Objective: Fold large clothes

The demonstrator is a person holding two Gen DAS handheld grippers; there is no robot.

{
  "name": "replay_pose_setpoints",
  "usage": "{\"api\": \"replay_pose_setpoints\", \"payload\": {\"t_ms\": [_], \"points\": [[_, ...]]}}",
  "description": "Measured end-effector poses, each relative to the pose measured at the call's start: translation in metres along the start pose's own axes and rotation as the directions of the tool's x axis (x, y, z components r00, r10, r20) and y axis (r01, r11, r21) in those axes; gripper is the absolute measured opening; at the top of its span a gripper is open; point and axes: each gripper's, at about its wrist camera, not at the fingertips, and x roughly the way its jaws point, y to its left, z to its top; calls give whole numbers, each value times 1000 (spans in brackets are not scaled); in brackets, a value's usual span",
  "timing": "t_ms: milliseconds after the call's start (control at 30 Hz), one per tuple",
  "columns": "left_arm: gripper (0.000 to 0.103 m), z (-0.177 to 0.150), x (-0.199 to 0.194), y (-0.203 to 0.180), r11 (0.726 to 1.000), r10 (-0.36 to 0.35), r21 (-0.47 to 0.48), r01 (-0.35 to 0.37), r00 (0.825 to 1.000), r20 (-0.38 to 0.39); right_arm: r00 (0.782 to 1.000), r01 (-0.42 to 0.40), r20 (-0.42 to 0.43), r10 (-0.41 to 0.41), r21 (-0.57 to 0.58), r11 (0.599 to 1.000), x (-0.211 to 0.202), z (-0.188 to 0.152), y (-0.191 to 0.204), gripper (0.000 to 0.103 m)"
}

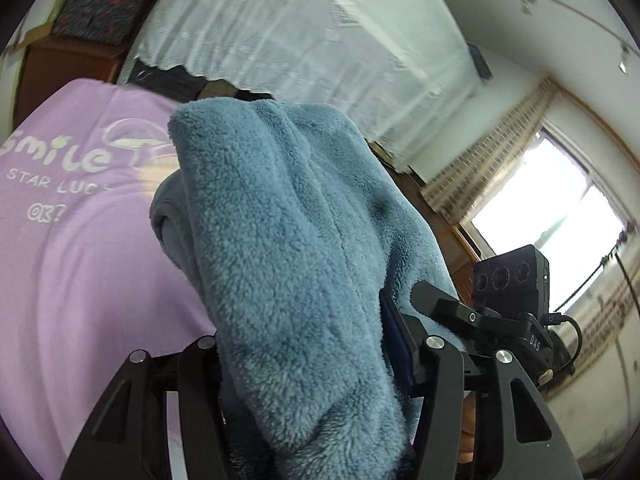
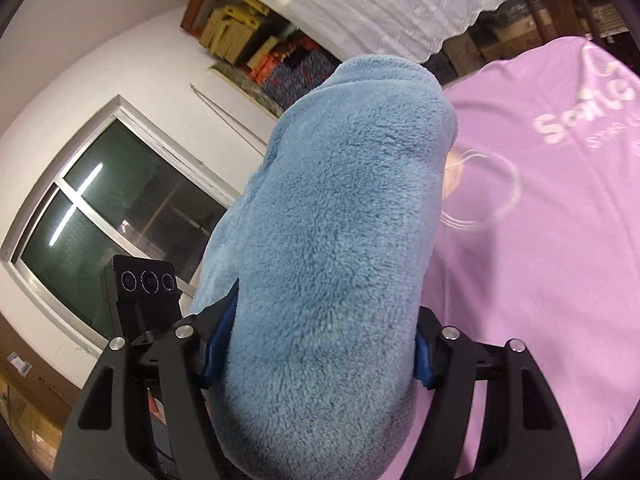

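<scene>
A thick blue fleece garment (image 1: 288, 240) fills the middle of the left wrist view, bunched between the black fingers of my left gripper (image 1: 308, 344), which is shut on it. In the right wrist view the same blue fleece (image 2: 340, 240) rises in a fat roll from my right gripper (image 2: 320, 352), also shut on it, with blue pads (image 2: 218, 344) pressed against the cloth. Both grippers are lifted and tilted upward, close to a person in a lilac T-shirt (image 1: 80, 240) (image 2: 540, 240). The fingertips are hidden by the fleece.
The other gripper's camera block (image 1: 510, 276) (image 2: 146, 282) shows beside each roll. A white lace cloth (image 1: 304, 40) (image 2: 380, 4) hangs behind. A bright window (image 1: 552, 204) and a dark window (image 2: 120, 208) sit on the walls. Stacked folded textiles (image 2: 276, 56) fill a shelf.
</scene>
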Motion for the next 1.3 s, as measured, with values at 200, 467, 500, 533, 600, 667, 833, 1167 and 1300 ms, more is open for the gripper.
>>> {"api": "replay_pose_setpoints", "payload": {"t_ms": [200, 467, 500, 533, 600, 667, 833, 1167, 1300], "points": [[57, -46, 1, -49, 997, 24, 72, -23, 999, -22, 999, 8, 33, -8, 8, 1000, -50, -44, -11, 68], [57, -93, 29, -11, 998, 68, 13, -66, 991, -114, 997, 73, -43, -69, 92, 993, -20, -93, -57, 68], [57, -98, 38, -1, 997, 78, -1, -79, 987, -141, 994, 95, -66, -88, 111, 989, -14, -99, -65, 68], [57, -104, 49, 10, 995, 92, -17, -97, 981, -172, 991, 111, -84, -101, 127, 986, -8, -103, -73, 68], [57, -114, 65, 27, 991, 113, -42, -125, 969, -219, 985, 150, -112, -133, 161, 975, 3, -111, -92, 69], [58, -120, 68, 36, 992, 94, -56, -109, 970, -224, 989, 125, -98, -111, 156, 980, 2, -116, -99, 70], [60, -123, 69, 27, 989, 144, 10, -146, 964, -224, 991, 113, -94, -99, 152, 982, 2, -124, -108, 71], [68, -125, 72, 23, 986, 168, 23, -167, 962, -216, 989, 120, -97, -107, 132, 984, 6, -123, -103, 72], [76, -124, 71, 19, 977, 215, 45, -210, 956, -201, 989, 122, -100, -109, 128, 984, 5, -122, -101, 75]]}}
